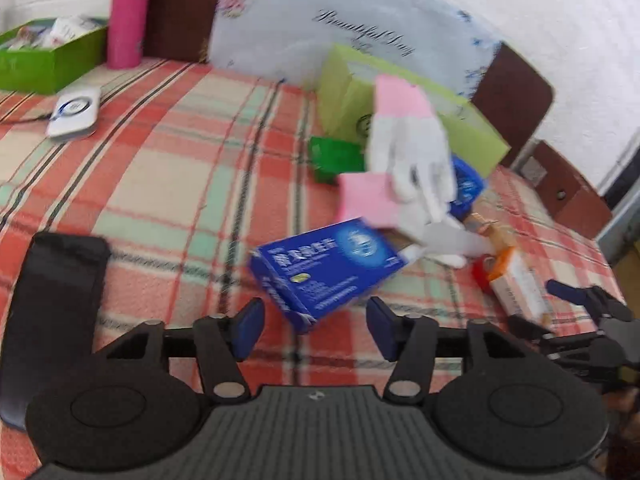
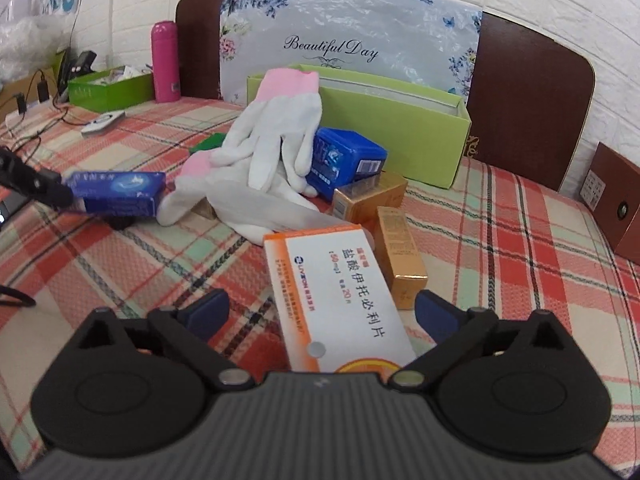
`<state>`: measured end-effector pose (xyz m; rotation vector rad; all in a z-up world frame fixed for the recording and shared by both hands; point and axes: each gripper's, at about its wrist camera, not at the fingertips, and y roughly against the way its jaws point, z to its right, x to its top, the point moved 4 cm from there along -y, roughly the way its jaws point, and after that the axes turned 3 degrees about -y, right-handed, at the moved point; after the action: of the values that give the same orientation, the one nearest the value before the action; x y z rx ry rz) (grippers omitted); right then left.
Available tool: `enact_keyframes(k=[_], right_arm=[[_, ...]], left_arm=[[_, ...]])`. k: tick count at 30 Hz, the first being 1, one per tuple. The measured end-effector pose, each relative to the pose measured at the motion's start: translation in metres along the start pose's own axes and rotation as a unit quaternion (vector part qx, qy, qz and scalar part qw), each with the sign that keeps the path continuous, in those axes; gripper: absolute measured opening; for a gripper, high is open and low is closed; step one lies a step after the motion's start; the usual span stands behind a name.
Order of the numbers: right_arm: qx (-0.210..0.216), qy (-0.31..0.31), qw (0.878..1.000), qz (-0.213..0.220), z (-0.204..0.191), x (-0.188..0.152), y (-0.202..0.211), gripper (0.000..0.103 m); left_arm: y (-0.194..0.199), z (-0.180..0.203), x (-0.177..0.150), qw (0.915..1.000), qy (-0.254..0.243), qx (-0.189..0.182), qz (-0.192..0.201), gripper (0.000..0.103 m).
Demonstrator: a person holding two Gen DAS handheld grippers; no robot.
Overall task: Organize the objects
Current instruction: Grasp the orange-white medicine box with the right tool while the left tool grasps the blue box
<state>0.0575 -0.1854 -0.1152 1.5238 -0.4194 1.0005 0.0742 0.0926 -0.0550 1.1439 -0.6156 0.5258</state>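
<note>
A pile lies on the plaid cloth before a light green open box (image 2: 400, 136): white gloves with pink cuffs (image 2: 272, 128), a blue box (image 2: 344, 160), gold boxes (image 2: 400, 248), an orange-and-white medicine box (image 2: 344, 292) and a blue carton (image 1: 324, 268). My left gripper (image 1: 316, 328) is open, its jaws on either side of the blue carton's near corner, which seems tilted off the cloth (image 2: 120, 192). My right gripper (image 2: 320, 316) is open around the orange-and-white medicine box, pads apart from it. The right gripper also shows in the left wrist view (image 1: 576, 300).
A pink bottle (image 2: 165, 62) and a darker green box of items (image 2: 108, 88) stand at the back left. A white device with a cable (image 1: 74, 114) lies near them. A black phone-like object (image 1: 52, 312) lies at the near left. A brown headboard (image 2: 528, 100) stands behind.
</note>
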Motion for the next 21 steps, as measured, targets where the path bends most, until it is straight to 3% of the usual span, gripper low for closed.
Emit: enact_keyframes(k=[2, 5, 7, 9, 11, 12, 15, 19, 21], right_arm=[[-0.014, 0.003, 1.000, -0.012, 0.002, -0.005, -0.006, 0.101], [0.011, -0.034, 0.999, -0.034, 0.008, -0.014, -0.006, 0.099], [0.034, -0.066, 0.996, -0.053, 0.010, -0.019, 0.000, 0.086], [0.056, -0.089, 0.992, -0.066, 0.011, -0.022, 0.006, 0.085], [0.067, -0.097, 0.991, -0.067, 0.009, -0.022, 0.012, 0.085], [0.072, -0.101, 0.990, -0.066, 0.008, -0.022, 0.014, 0.085], [0.074, -0.107, 0.990, -0.063, 0.005, -0.019, 0.014, 0.085], [0.073, -0.105, 0.990, -0.065, 0.001, -0.019, 0.012, 0.088], [0.076, -0.102, 0.990, -0.066, -0.001, -0.018, 0.012, 0.088]], left_arm=[[-0.002, 0.008, 0.004, 0.9995, -0.024, 0.006, 0.017, 0.073], [-0.012, 0.013, 0.014, 0.9950, -0.088, 0.028, 0.036, 0.074], [-0.017, 0.012, 0.021, 0.9905, -0.130, 0.007, 0.045, 0.074], [-0.018, 0.010, 0.031, 0.9860, -0.157, -0.019, 0.052, 0.075], [-0.021, 0.004, 0.041, 0.9835, -0.166, -0.049, 0.052, 0.087], [-0.028, 0.002, 0.044, 0.9830, -0.167, -0.062, 0.044, 0.089], [-0.048, -0.002, 0.044, 0.9842, -0.159, -0.079, 0.000, 0.089], [-0.051, 0.008, 0.025, 0.9833, -0.173, -0.054, -0.018, 0.088], [-0.043, 0.018, 0.016, 0.9851, -0.164, -0.046, -0.023, 0.078]])
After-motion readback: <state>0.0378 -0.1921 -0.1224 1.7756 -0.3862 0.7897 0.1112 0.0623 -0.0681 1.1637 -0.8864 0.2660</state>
